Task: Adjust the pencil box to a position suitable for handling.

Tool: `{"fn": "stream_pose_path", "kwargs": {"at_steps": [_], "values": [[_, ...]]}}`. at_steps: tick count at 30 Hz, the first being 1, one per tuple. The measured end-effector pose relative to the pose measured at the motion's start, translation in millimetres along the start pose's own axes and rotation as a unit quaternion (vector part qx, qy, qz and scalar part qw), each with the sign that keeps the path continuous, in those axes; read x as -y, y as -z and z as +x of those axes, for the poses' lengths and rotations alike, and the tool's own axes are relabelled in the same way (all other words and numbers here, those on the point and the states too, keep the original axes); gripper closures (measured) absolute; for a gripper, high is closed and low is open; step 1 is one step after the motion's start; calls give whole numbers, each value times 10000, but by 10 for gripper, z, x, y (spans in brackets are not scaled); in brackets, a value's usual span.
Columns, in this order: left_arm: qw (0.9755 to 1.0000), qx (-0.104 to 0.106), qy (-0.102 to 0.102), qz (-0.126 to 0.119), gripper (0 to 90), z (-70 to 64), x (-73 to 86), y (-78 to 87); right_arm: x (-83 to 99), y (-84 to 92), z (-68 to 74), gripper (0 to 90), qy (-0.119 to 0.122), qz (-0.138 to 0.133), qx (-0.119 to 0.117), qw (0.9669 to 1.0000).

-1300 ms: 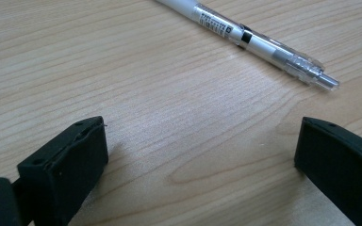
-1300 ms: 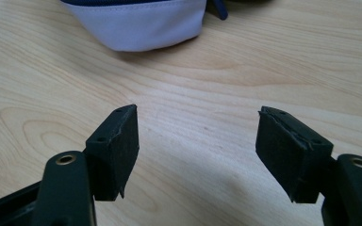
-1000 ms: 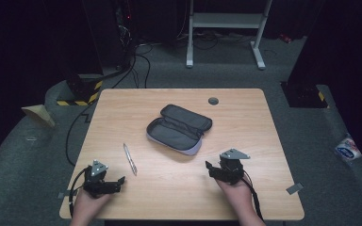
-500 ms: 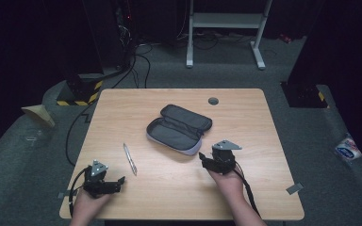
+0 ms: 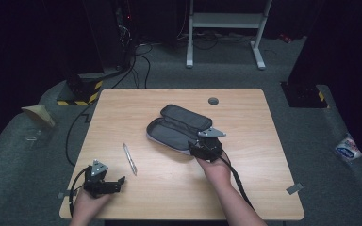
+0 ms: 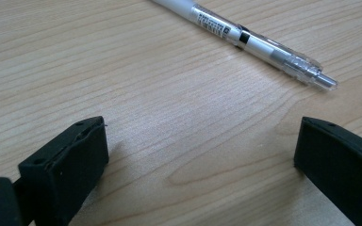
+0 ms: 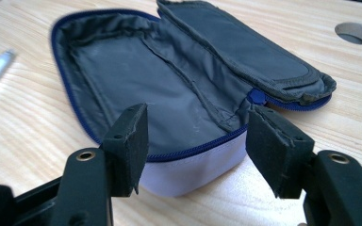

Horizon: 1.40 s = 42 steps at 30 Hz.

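An open pencil case [image 5: 181,128] with a grey lining, blue zip and pale outer wall lies in the middle of the wooden table [image 5: 122,106]. My right gripper [image 5: 201,149] is open at the case's near right end; in the right gripper view its jaws straddle the near wall of the case [image 7: 188,174], apart from it. A white pen [image 5: 130,159] lies left of the case. My left gripper [image 5: 118,183] rests open near the front left edge. In the left gripper view the pen [image 6: 245,40] lies beyond the jaws, untouched.
A round cable hole [image 5: 213,100] sits in the table's far right part, seen also as a hole [image 7: 357,33] in the right gripper view. Cables and a white desk frame [image 5: 226,28] stand on the floor behind the table.
My right gripper has moved forward and left, up to the near end of the pencil case. The left gripper has stayed in place.
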<state>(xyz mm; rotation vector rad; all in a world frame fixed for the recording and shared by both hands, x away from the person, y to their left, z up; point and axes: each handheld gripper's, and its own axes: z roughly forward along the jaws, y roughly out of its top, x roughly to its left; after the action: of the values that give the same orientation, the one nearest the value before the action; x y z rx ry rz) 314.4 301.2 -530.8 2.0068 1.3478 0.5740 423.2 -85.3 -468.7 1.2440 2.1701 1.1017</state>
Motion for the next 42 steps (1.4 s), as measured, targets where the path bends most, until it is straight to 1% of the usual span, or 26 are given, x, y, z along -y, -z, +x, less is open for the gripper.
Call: {"fn": "stream_pose_path", "kwargs": {"at_steps": [3, 6, 9, 11, 12, 15, 18, 21, 25, 29, 30, 34, 36, 39, 42], "values": [[10000, 9, 10, -2, 38, -2, 1, 0, 8, -92, -16, 406, -96, 157, 35, 9998], [10000, 9, 9, -4, 40, -3, 1, 0, 42, -147, -35, 440, -89, 273, 27, 9996], [10000, 12, -2, -8, 40, -2, 0, 0, 76, -149, -46, 494, -89, 319, 38, 9994], [10000, 13, -4, -7, 41, -2, 0, 0, 101, -136, -62, 543, -94, 331, -39, 9994], [10000, 13, -4, -7, 41, -2, 0, 0, 101, -136, -62, 543, -94, 331, -39, 9994], [10000, 13, -4, -8, 41, -2, 0, 0, 150, -101, -81, 633, -84, 347, -97, 9993], [10000, -6, 33, -24, 48, -7, 3, 2, 194, -77, -103, 670, -103, 362, -138, 9992], [10000, -9, 45, -35, 50, -11, 5, 2, 221, -54, -117, 687, -55, 350, -136, 9993], [10000, -9, 39, -31, 51, -9, 5, 4, 278, 25, -148, 720, 3, 353, -115, 9993], [10000, -11, 40, -30, 52, -9, 5, 4, 312, 73, -169, 726, 64, 348, -112, 9993], [10000, -10, 38, -31, 54, -8, 5, 4, 340, 112, -172, 731, 56, 356, -113, 9993], [10000, -16, 32, -39, 62, -6, 5, 6, 388, 171, -185, 732, 148, 323, -97, 9993], [10000, -33, 37, -45, 65, -3, 3, 5, 428, 218, -182, 732, 159, 310, -82, 9994], [10000, -70, 44, -53, 69, -7, 1, 4, 522, 315, -188, 731, 283, 240, -48, 9993], [9999, -95, 15, -63, 85, -10, 7, 17, 595, 390, -177, 731, 338, 194, -21, 9992]]}}
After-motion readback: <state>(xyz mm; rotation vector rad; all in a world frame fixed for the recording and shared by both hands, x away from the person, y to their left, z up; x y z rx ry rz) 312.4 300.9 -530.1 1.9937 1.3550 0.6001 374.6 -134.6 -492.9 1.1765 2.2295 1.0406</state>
